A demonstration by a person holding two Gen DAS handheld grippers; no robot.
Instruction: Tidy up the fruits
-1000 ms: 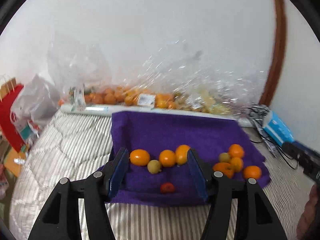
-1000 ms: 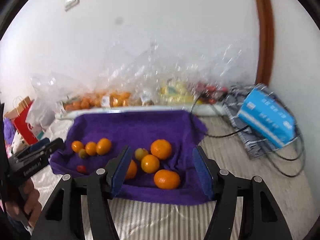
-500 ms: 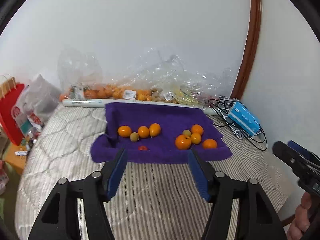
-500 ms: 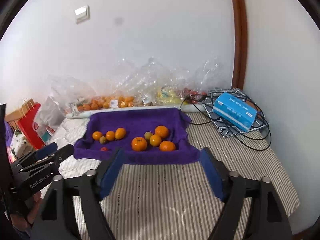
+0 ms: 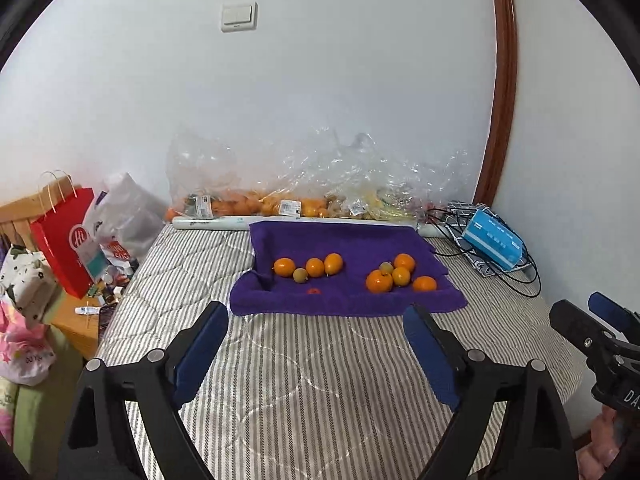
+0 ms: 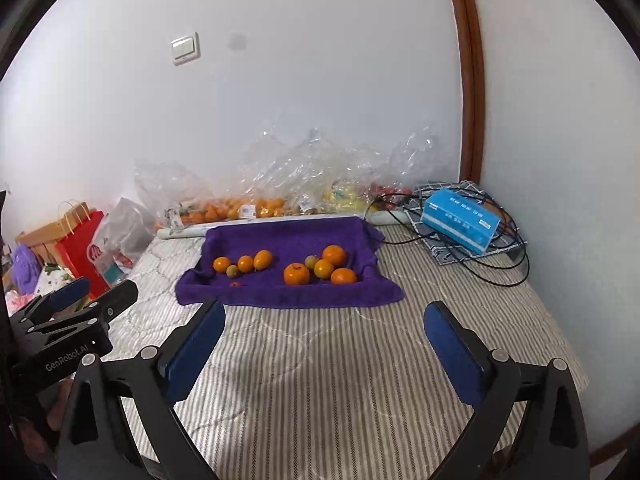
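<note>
A purple towel (image 5: 352, 240) (image 6: 288, 236) lies on the striped bed with two clusters of fruit. The left cluster (image 5: 314, 267) (image 6: 245, 263) holds three orange fruits, a small green one and a tiny red one (image 5: 313, 291). The right cluster (image 5: 394, 276) (image 6: 320, 268) holds several orange fruits and a small green one. My left gripper (image 5: 316, 344) is open and empty, well short of the towel. My right gripper (image 6: 324, 344) is open and empty, also short of the towel.
Clear plastic bags of fruit (image 5: 280, 204) (image 6: 256, 208) lie along the wall behind the towel. A blue box (image 5: 494, 240) (image 6: 460, 218) sits on black cables at the right. A red paper bag (image 5: 64, 248) and clutter stand left of the bed.
Both grippers have pulled back and up from the towel; the fruit looks much smaller and farther. Both stay open and empty. The fruit has not moved.
</note>
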